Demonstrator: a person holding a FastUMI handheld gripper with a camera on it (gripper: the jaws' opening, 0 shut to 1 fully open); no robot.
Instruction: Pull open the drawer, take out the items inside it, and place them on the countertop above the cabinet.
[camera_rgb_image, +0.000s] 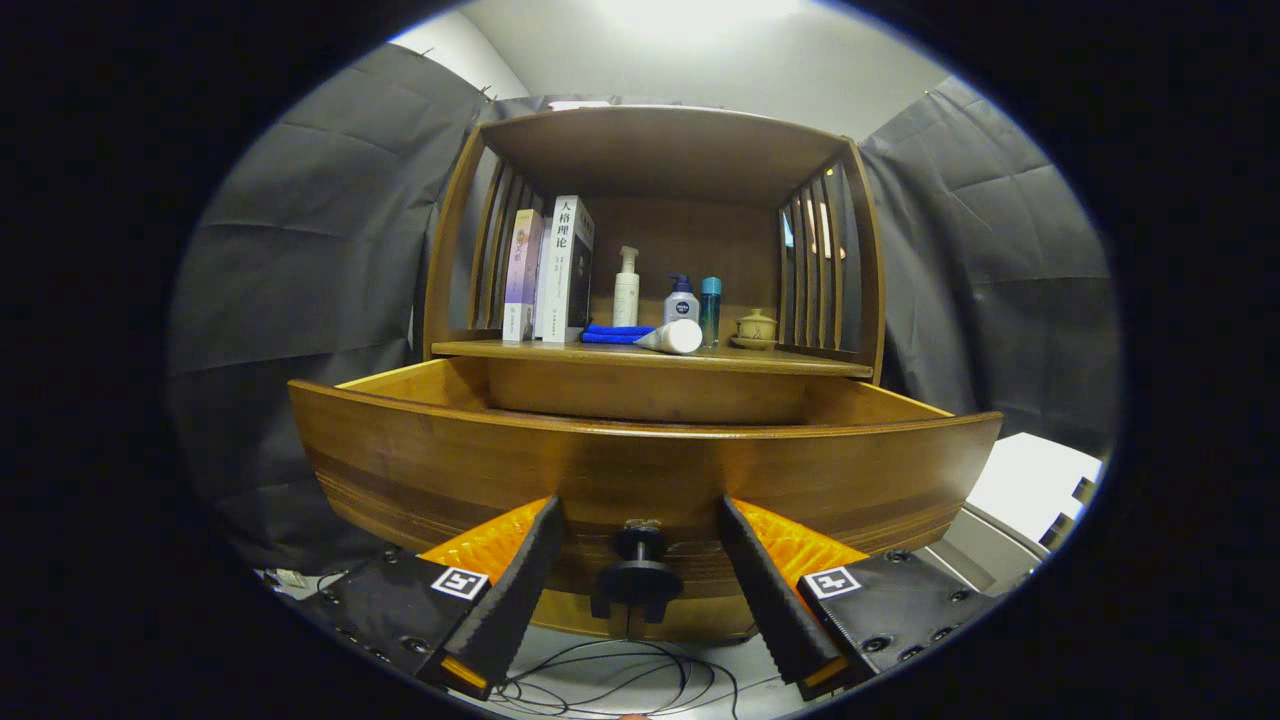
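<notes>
The wooden drawer (450, 465) stands pulled out toward me, and its tall curved front hides what lies inside. A dark round knob (638, 572) sticks out of the front's lower middle. My gripper (638, 505) is open, with one finger on each side of the knob and a gap to each. The fingertips (548, 512) reach up to the drawer front. Beyond the drawer, the cabinet's countertop (800, 365) carries a white tube (672, 337) lying on its side next to a folded blue cloth (612, 333).
At the back of the countertop stand upright books (560, 270), a white pump bottle (626, 288), a blue-capped bottle (681, 301), a teal bottle (710, 311) and a small lidded cup (756, 328). A slatted wooden hutch roofs them. Black cables (620, 672) lie below the drawer.
</notes>
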